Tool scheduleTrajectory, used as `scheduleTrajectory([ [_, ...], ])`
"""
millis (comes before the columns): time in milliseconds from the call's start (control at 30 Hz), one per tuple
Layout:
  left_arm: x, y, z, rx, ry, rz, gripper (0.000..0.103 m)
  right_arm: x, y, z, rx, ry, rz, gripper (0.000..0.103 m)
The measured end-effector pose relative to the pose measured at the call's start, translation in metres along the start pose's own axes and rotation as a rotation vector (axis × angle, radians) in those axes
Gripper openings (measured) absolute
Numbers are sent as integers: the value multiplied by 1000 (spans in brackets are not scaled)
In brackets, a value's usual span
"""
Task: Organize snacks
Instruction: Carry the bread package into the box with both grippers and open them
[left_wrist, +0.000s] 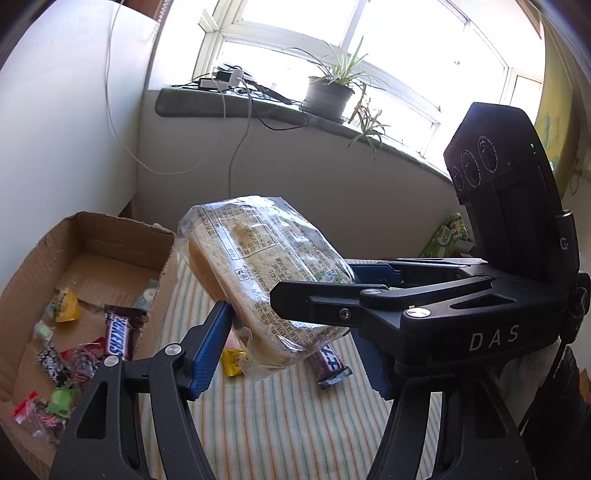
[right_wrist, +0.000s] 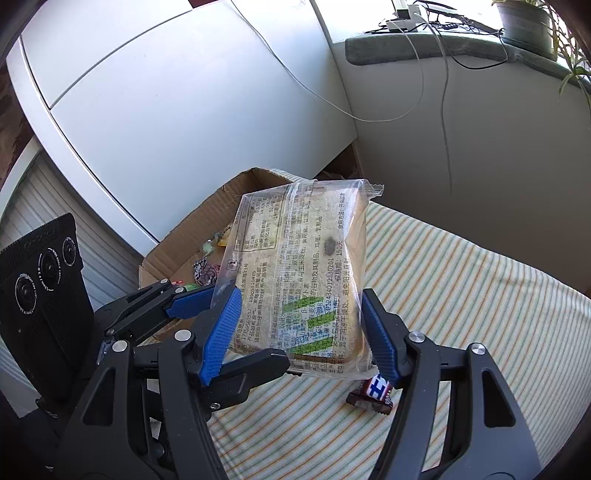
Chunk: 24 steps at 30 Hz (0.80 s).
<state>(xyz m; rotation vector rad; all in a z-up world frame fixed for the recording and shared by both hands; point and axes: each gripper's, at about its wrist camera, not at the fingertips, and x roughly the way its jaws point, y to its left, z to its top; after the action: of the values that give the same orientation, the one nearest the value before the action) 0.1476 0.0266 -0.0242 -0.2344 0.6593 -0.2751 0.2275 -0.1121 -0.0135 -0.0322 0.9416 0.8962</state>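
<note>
A clear bag of sliced bread (left_wrist: 266, 273) hangs in the air above the striped cloth. In the right wrist view the bread bag (right_wrist: 303, 280) sits between my right gripper's (right_wrist: 301, 339) blue pads, which press on both its sides. My left gripper (left_wrist: 295, 343) is open, with its jaws standing on either side of the bag's lower end. The right gripper (left_wrist: 332, 291) reaches in from the right in the left wrist view. A cardboard box (left_wrist: 122, 236) with several wrapped snacks, one of them a Snickers bar (left_wrist: 118, 334), stands at the left.
A chocolate bar (left_wrist: 330, 367) and a yellow wrapper (left_wrist: 232, 360) lie on the striped cloth (left_wrist: 266, 417) under the bag. A white cabinet (right_wrist: 177, 96) stands behind the box. A windowsill with potted plants (left_wrist: 330, 92) and cables runs along the back. A green pack (left_wrist: 448, 236) lies far right.
</note>
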Motion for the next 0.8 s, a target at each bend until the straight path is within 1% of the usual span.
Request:
scheduleTrajectory([
  [167,-11,24,2,-26,-22,42,64,21,22,15,-35,12,34,68],
  [400,-21,59,4,-61,-31,94,64,54,50,31,-74,32,70,68],
  [800,-30,106,9,-116,-24,157,64,97,79,52,-122,77,118,68],
])
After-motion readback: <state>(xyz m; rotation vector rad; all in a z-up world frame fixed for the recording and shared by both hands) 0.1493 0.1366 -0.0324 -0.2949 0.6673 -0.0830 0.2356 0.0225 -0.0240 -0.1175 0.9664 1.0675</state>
